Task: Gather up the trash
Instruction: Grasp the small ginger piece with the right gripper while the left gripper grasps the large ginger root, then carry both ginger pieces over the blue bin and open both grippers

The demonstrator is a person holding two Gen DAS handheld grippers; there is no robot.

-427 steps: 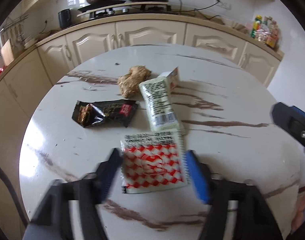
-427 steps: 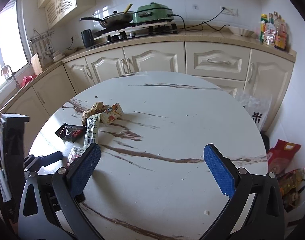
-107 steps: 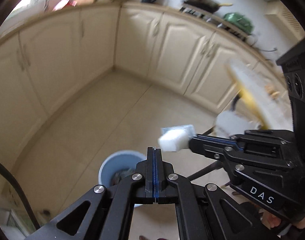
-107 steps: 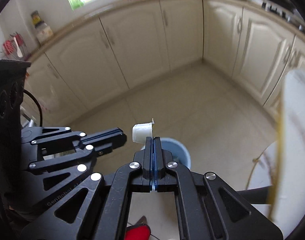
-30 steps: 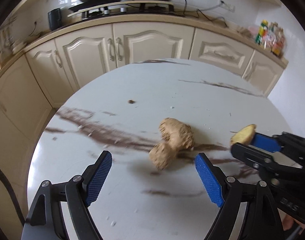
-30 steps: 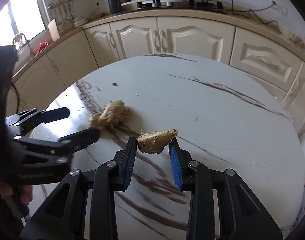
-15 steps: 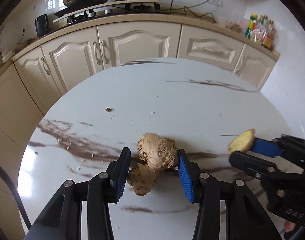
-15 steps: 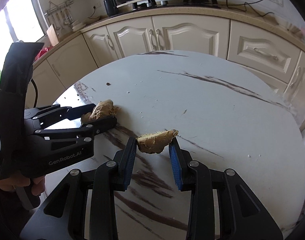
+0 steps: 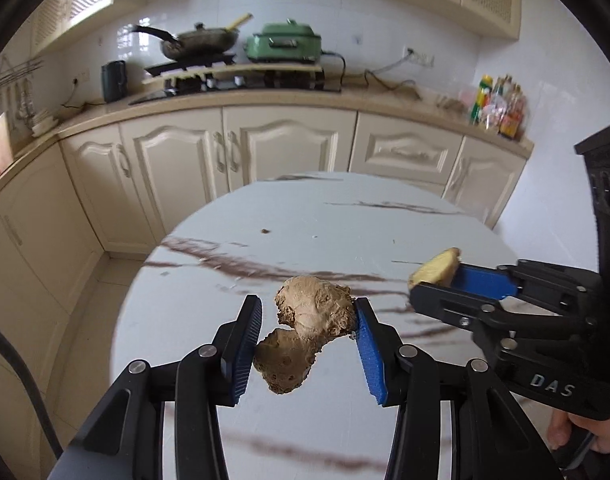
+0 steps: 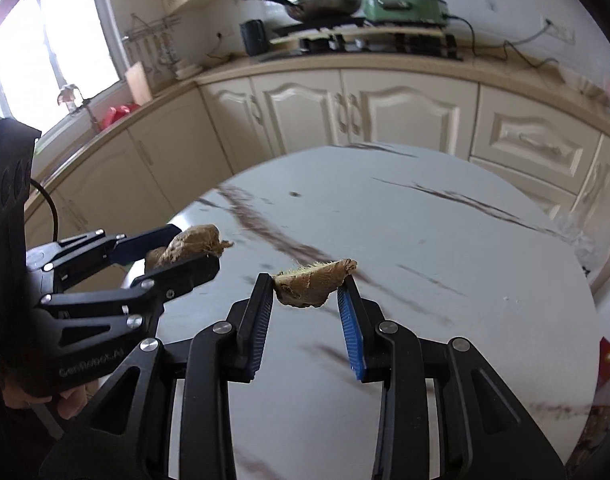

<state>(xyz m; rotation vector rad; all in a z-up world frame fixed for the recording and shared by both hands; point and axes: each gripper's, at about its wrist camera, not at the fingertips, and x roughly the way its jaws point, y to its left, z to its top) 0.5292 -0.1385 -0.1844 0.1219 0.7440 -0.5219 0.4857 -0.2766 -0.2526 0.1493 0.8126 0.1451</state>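
The left gripper (image 9: 307,344) has its fingers clamped on a knobby ginger root (image 9: 305,330), lifted above the tabletop (image 9: 345,236). The right gripper (image 10: 307,312) pinches a smaller ginger piece (image 10: 313,280) between its fingers, probably so both go to the bin together.

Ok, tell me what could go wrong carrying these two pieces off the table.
1. The big ginger lump is knobbly and the left gripper pinches it only at its sides, with its lower lobe hanging free, so it may twist and drop.
2. The right gripper holds the ginger slice just at its fingertips; a jolt could flick it onto the table.
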